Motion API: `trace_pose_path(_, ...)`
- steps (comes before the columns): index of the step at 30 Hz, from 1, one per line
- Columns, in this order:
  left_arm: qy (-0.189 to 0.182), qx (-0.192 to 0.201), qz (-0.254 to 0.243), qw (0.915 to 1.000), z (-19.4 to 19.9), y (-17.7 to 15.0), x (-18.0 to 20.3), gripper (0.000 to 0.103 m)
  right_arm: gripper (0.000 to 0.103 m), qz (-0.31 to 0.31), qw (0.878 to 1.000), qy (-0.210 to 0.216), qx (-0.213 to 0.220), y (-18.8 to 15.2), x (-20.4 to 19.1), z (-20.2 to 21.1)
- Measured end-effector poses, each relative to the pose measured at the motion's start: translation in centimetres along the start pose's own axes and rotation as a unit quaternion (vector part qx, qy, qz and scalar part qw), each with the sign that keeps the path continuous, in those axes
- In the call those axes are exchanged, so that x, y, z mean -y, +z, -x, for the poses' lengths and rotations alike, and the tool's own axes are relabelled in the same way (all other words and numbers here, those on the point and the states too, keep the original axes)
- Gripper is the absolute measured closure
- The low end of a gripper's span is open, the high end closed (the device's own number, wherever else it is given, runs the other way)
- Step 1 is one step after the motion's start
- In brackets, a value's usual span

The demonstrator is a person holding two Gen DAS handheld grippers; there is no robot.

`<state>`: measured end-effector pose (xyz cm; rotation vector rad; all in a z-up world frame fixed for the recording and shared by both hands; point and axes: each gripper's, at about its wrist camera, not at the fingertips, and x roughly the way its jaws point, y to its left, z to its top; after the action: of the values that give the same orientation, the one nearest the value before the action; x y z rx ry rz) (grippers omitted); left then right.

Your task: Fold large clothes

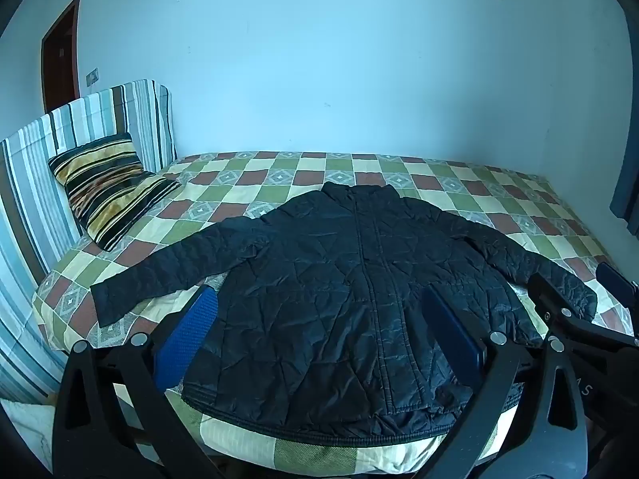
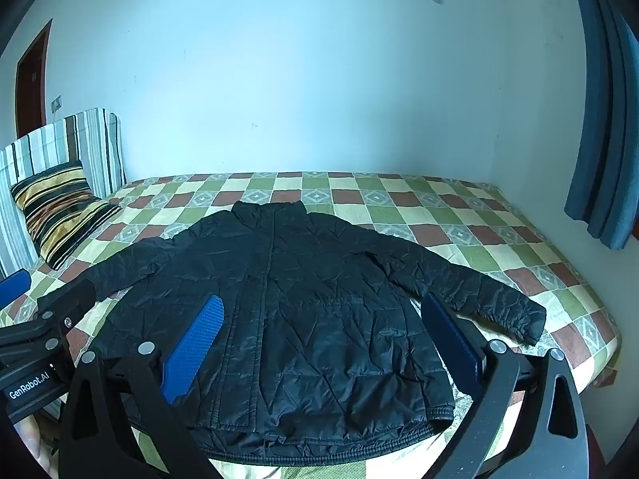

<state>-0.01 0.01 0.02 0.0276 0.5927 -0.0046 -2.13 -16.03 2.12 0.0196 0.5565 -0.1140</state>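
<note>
A black quilted jacket lies flat and front-up on the bed, collar toward the far wall, both sleeves spread out to the sides; the right wrist view shows the jacket too. My left gripper hovers open above the jacket's hem, blue pads wide apart, nothing between them. My right gripper is likewise open over the hem, a little further right, holding nothing. Each gripper shows at the edge of the other's view.
The bed carries a checked green, cream and brown quilt. A striped pillow leans on a striped headboard at the left. A blue curtain hangs at the right, a door at far left.
</note>
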Motion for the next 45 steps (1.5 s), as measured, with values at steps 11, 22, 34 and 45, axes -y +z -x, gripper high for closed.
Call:
trace_pose_path(11,0.002,0.003,-0.003,1.0,0.03,-0.03,0.08,0.002,0.005,-0.001,1.0,0.0,-0.002,-0.03,0.01,0.01)
trace_pose_path(22,0.002,0.002,-0.004,1.0,-0.12,0.21,-0.24,0.002,0.005,0.0,1.0,0.0,-0.002,-0.04,-0.12,0.12)
trace_pose_path(34,-0.006,-0.004,0.004,1.0,-0.09,-0.11,-0.17,0.002,0.005,0.0,1.0,0.001,-0.002,0.07,-0.39,0.27)
trace_pose_path(45,-0.006,-0.004,0.008,0.9999,-0.12,0.0,-0.1,0.002,0.005,0.001,1.0,0.001,-0.002,0.05,-0.44,0.22)
